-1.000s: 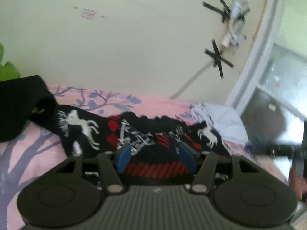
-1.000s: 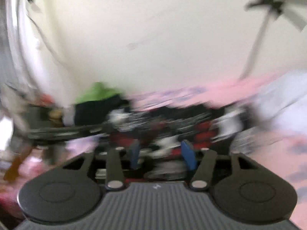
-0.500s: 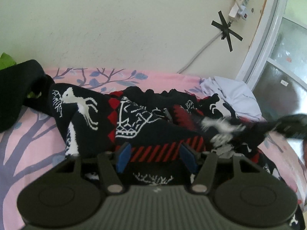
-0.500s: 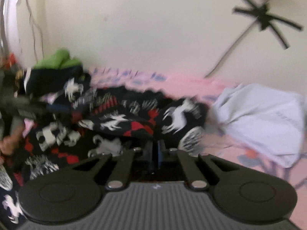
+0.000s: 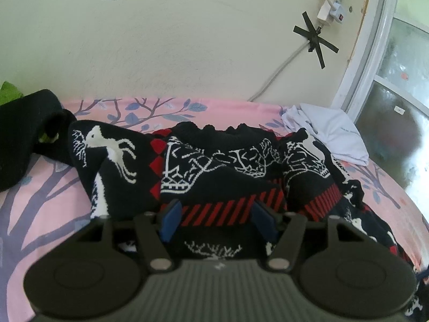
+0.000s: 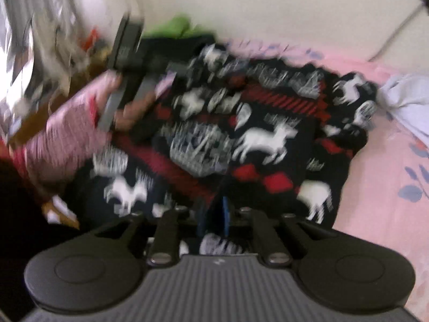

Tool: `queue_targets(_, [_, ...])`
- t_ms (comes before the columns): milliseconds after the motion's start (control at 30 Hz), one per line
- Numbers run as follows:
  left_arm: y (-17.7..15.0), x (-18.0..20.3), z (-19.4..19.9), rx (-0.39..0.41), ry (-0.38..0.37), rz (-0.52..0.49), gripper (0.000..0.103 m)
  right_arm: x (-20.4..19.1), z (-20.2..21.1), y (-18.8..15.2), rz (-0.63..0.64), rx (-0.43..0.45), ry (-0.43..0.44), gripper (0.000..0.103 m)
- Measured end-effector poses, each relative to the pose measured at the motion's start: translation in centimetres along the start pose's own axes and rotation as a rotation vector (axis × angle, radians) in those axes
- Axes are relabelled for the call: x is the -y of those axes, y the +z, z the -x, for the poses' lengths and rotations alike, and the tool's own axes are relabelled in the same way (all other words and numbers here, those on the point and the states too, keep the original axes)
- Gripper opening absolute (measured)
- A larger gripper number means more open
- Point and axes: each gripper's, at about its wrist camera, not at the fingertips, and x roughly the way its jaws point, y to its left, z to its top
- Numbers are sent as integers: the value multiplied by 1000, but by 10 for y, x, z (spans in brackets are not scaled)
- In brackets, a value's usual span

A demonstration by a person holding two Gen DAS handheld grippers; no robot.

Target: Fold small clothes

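STEP: draw the pinched sweater edge across evenly, pinning the hem | LEFT: left gripper half-open over the sweater's red-striped hem, gripping nothing | RIGHT: right gripper closed, seemingly nipping sweater fabric near its lower edge, blurred | CHANGE: right jaws have snapped closed; sweater now spreads wider on the pink sheet
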Motion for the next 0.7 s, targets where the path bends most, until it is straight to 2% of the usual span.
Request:
queue_targets(67, [0, 4, -1, 2, 16, -15, 60, 14, 12, 14, -30, 109, -3, 25])
queue_targets(100, [-1, 6, -2, 3, 28, -27, 60, 23, 14, 23, -42, 168, -23, 43])
queue_targets(133, [-2, 8, -2, 3, 39, -40, 60, 31, 15, 29, -61, 220, -57, 48])
queue_targets(233, [-4, 14, -2, 6, 76, -73, 60, 66, -5, 57, -133, 274, -123, 46])
queue_targets(267, [-5, 16, -2, 9, 89, -82, 60, 78, -19, 66, -156, 271, -110, 48])
queue_targets(333, [-6, 18, -1, 11, 107, -93, 60, 93, -49, 79, -207, 247, -66, 35])
queue_targets(400, [-6, 17, -1, 12, 112, -92, 61, 99, -91, 86, -237, 195, -38, 33])
queue_targets(433, [-6, 16, -1, 11, 111, -86, 61, 97, -113, 87, -225, 157, -57, 31])
queue_targets(467, [-6, 15, -1, 10, 111, -79, 61, 94, -123, 84, -178, 204, -84, 31])
queue_targets(500, [-6, 14, -1, 10, 111, -71, 61, 91, -127, 87, -140, 212, -103, 31])
queue_targets(567, [-6, 13, 0, 13, 106, -59, 61, 92, -121, 93, -165, 179, -91, 32])
queue_targets(600, [-6, 11, 0, 15, 104, -52, 61, 95, -111, 93, -175, 176, -77, 36])
queue_targets(633, [-6, 10, 1, 18, 102, -46, 61, 99, -95, 91, -183, 206, -71, 45])
queue_targets(700, [-6, 9, 2, 25, 98, -37, 61, 112, -56, 73, -235, 297, -66, 53])
